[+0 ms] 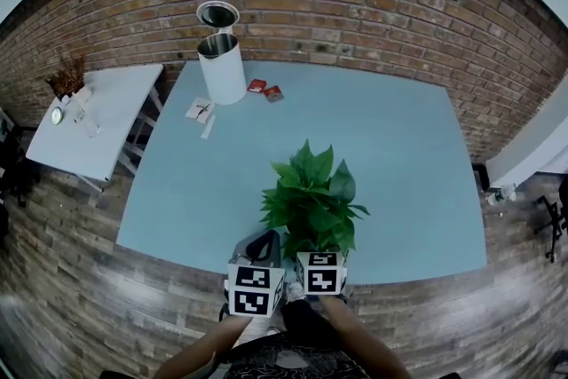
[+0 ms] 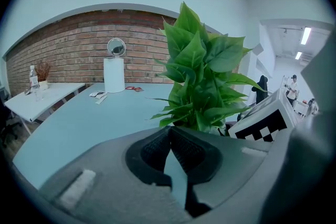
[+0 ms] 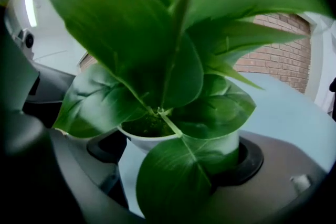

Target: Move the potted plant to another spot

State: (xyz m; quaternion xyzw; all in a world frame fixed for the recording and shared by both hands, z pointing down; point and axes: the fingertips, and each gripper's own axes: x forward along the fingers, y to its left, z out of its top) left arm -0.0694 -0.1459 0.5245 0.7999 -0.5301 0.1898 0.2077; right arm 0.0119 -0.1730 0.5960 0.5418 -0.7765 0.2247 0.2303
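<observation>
The potted plant (image 1: pixel 311 200), broad green leaves in a small white pot (image 3: pixel 152 141), stands near the front edge of the pale blue table (image 1: pixel 399 155). My right gripper (image 3: pixel 176 153) has the pot between its wide-set jaws, and the black pads (image 3: pixel 247 161) lie against its sides. Leaves hide much of the contact. My left gripper (image 2: pixel 169 129) is shut with nothing in it. It sits just left of the plant (image 2: pixel 202 81), which it does not touch. In the head view the left gripper (image 1: pixel 262 248) shows beside the leaves, and both marker cubes sit at the table's front edge.
A white bin (image 1: pixel 222 67) with its lid raised stands at the table's far left. Red packets (image 1: pixel 264 90) and small papers (image 1: pixel 201 110) lie near it. A white side table (image 1: pixel 93 124) with a bottle and dried flowers stands to the left. A brick wall runs behind.
</observation>
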